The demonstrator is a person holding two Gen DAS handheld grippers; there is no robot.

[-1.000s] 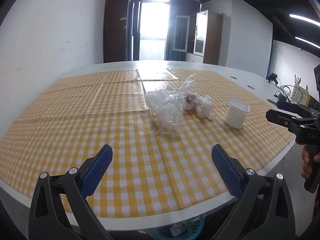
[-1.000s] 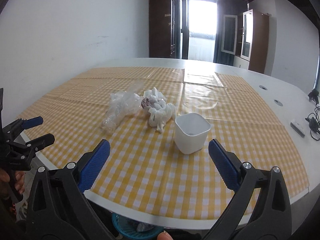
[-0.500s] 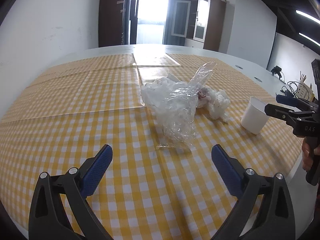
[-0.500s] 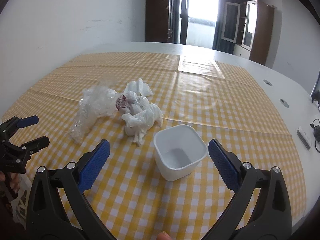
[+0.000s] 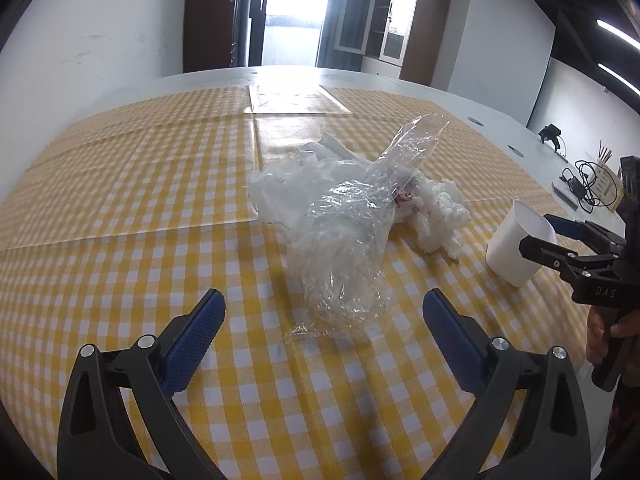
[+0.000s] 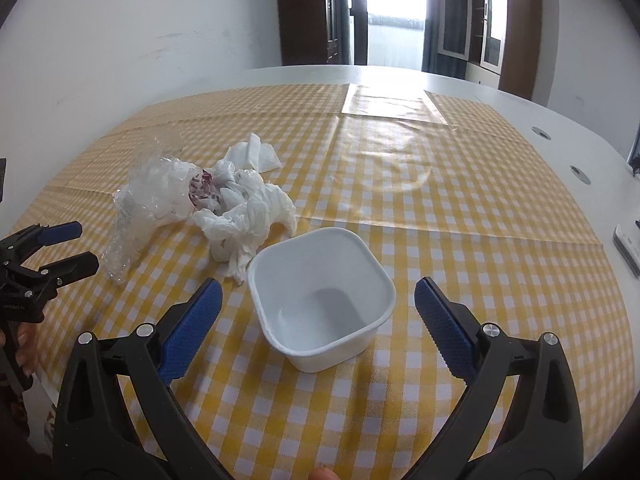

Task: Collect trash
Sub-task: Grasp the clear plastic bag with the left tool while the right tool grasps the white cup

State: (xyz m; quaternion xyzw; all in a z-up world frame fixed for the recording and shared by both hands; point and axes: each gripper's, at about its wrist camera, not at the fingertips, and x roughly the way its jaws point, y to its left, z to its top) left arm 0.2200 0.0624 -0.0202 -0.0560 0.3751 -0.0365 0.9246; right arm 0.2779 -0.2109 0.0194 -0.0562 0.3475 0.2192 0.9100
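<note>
Two hand-held grippers are in front of me, and both stand wide apart with nothing pressed between their blue pads. My left hand-held gripper [image 5: 322, 312] hangs over the yellow-and-white checked cloth [image 5: 120, 200] that covers the counter [image 5: 460, 100], and the near end of the crumpled clear plastic bag [image 5: 344, 248] lies just ahead of its fingertips, about midway between them, untouched. Just beyond the bag, touching it, sits a wad of white tissue [image 5: 440, 216] with a scrap of red-printed wrapper [image 6: 202, 190] tucked between the two. My right hand-held gripper [image 6: 316, 300] has just been narrowing its jaws a little, yet they are not on anything: the white square plastic cup [image 6: 320, 304] stands upright and empty on the cloth between the two fingers, with a gap on each side. From the left wrist view I see that same cup at the right, with the right gripper's fingers on either side of its rim. A person's hand [image 5: 604, 332] holds that gripper's handle. Cables [image 5: 584, 184] lie at the counter's far right edge, well apart from the trash.
</note>
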